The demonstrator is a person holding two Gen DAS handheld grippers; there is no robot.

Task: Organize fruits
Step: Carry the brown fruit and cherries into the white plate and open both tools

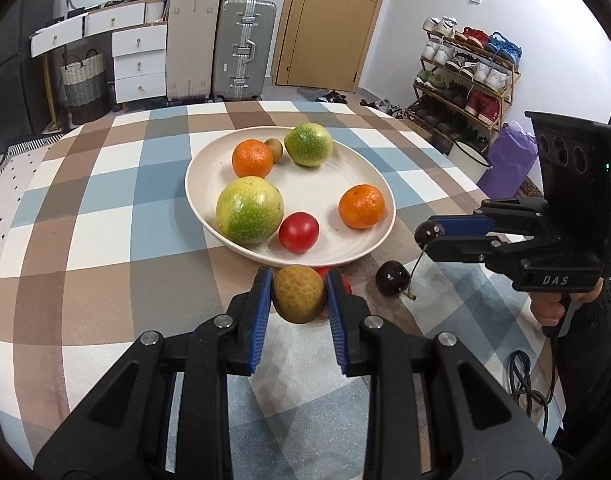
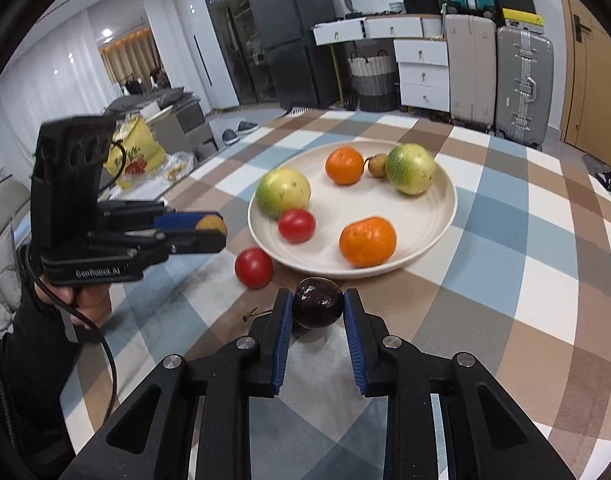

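A red tomato (image 1: 343, 280) is hiding mostly behind the left gripper (image 1: 299, 294), close to the plate (image 1: 357, 172). This gripper is clenching a small rough yellow-brown fruit (image 1: 298, 293) between its blue pads, above the checked tablecloth (image 1: 105, 200). The right gripper (image 2: 317, 306) is squeezing a dark glossy cherry (image 2: 317, 302) in front of the plate's near rim. Another cherry (image 1: 392, 278) is lying on the cloth, just beside the plate.

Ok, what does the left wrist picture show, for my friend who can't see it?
The left claw grips a small yellow-brown fruit above a checked tablecloth. Beyond, a white plate holds six fruits. The right claw holds a dark cherry.
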